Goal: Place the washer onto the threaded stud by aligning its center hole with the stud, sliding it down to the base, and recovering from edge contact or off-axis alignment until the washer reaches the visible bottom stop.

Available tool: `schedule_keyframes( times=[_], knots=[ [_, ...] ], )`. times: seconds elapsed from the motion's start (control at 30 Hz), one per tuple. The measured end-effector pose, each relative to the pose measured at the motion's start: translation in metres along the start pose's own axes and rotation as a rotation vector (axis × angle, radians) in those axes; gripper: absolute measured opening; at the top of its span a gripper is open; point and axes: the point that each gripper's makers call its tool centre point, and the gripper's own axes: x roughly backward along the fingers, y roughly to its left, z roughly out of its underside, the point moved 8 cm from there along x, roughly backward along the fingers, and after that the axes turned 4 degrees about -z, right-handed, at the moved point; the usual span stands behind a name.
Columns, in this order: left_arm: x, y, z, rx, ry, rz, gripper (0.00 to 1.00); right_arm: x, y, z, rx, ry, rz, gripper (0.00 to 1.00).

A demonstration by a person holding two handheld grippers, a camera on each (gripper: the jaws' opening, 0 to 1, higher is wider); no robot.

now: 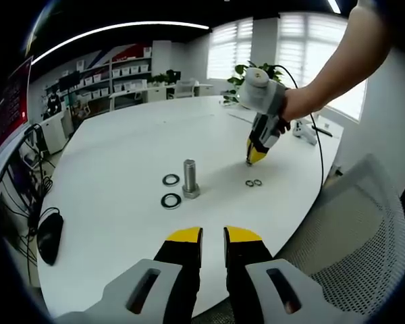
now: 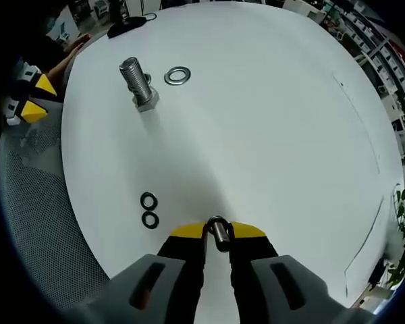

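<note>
A threaded stud (image 1: 190,177) stands upright on its hex head on the white table (image 1: 121,155). Two dark washers (image 1: 171,179) (image 1: 171,200) lie flat just left of it. In the right gripper view the stud (image 2: 136,79) is far ahead with one washer (image 2: 177,75) beside it. My right gripper (image 2: 218,236) is shut on a small metal washer (image 2: 218,231), held on edge above the table. From the left gripper view, that right gripper (image 1: 256,156) points down at the table, right of the stud. My left gripper (image 1: 213,236) hangs near the table's front edge, its jaws slightly apart and holding nothing.
Two small washers (image 1: 253,182) (image 2: 149,209) lie side by side on the table near the right gripper. A grey mesh chair (image 1: 354,229) stands at the table's edge. A black mouse (image 1: 49,236) sits at the left edge. Shelves and desks stand behind.
</note>
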Motion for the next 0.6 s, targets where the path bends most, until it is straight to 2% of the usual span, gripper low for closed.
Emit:
schedule_keyframes(
  times=[0.27,0.6],
  knots=[
    [0.0005,0.0002,-0.0008,-0.001,-0.005,-0.003,0.10,-0.0010,-0.0015,0.0038,0.003,0.013,0.007,0.17],
    [0.0007,0.0011,-0.0013,0.003,-0.008,-0.010,0.10,0.0079,-0.0048,0.0061,-0.026,-0.018,0.027,0.23]
  ],
)
